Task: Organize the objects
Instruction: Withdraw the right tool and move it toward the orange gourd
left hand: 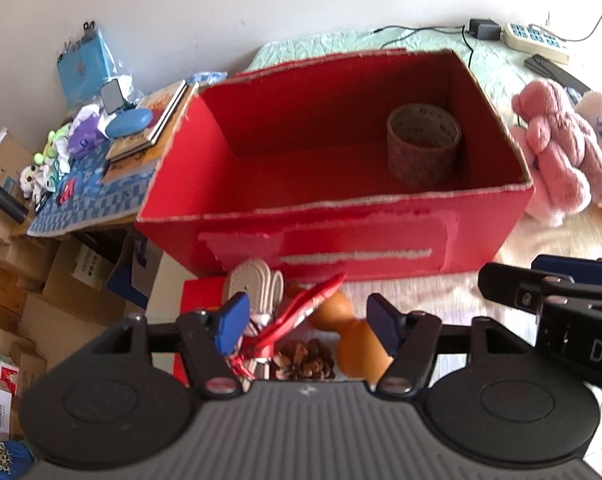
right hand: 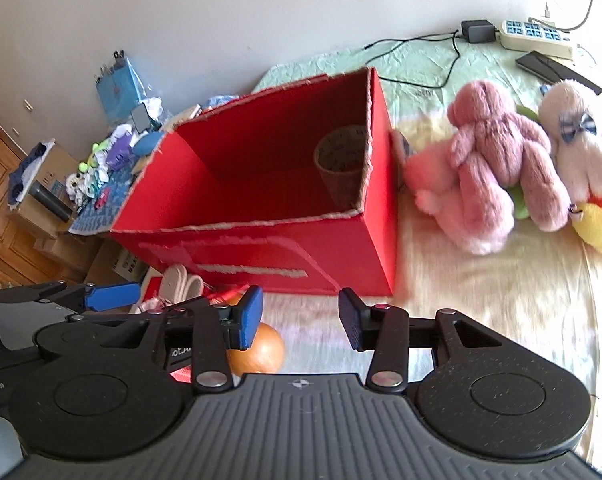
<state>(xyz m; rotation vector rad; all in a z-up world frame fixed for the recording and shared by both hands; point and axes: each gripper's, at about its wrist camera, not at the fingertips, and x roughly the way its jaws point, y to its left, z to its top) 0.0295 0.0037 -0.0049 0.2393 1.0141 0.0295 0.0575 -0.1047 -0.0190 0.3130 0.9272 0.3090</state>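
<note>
An open red cardboard box stands on the bed, with a roll of brown tape upright in its right end. In front of the box lie an orange gourd, a pine cone, a red ornament and a coil of white rope. My left gripper hovers open above these small things, holding nothing. My right gripper is open over bare bedding, just right of the gourd. Pink and white plush toys lie right of the box.
A cluttered side table with books, a blue case and small toys stands left of the bed, with cardboard boxes stacked below it. A power strip, charger and dark phone lie at the bed's far right.
</note>
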